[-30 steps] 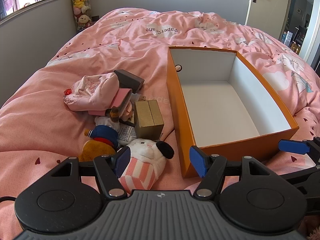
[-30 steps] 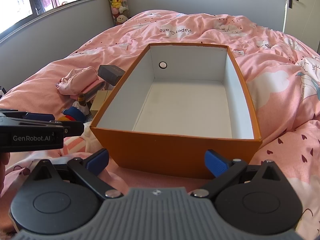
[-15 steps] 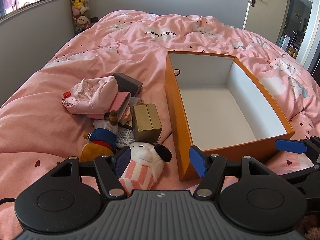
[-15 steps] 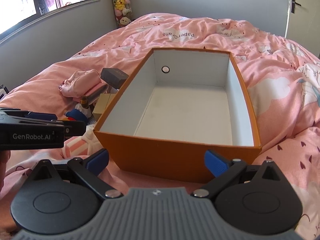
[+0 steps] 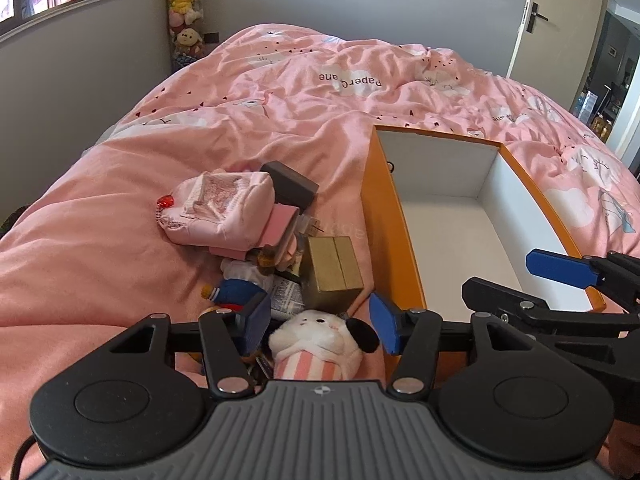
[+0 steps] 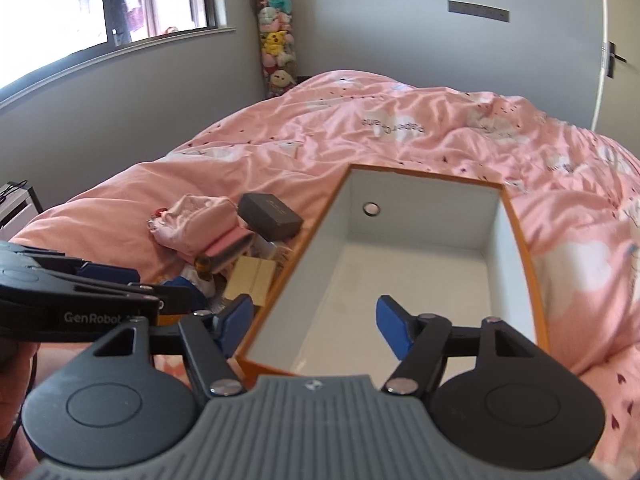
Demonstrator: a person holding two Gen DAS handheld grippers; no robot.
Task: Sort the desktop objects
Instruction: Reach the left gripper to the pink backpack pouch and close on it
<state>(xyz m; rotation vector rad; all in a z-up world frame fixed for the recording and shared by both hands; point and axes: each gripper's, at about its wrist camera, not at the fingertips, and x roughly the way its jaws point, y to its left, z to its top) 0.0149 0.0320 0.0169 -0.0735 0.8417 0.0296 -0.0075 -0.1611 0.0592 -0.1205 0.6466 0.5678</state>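
Observation:
An orange box (image 5: 394, 240) with a white, empty inside lies on the pink bed. Left of it is a pile: a pink pouch (image 5: 216, 208), a dark grey case (image 5: 292, 188), a gold box (image 5: 332, 272), a blue-capped toy (image 5: 236, 294) and a white plush in pink stripes (image 5: 316, 344). My left gripper (image 5: 320, 324) hovers over the plush with its jaws closing. The plush lies between the pads, and I see no pressure on it. My right gripper (image 6: 316, 326) hangs over the near left corner of the orange box (image 6: 520, 248), its jaws closing on nothing.
The rumpled pink duvet (image 5: 280, 100) covers the whole bed. A column of stuffed toys (image 5: 184, 12) stands in the far corner under a window. A door (image 5: 560, 20) is at the far right. A hand (image 6: 12, 360) shows at the right wrist view's left edge.
Both grippers have lifted and drawn back, so more of the room shows. Both pairs of jaws have narrowed. The plush now sits centred between the left fingers.

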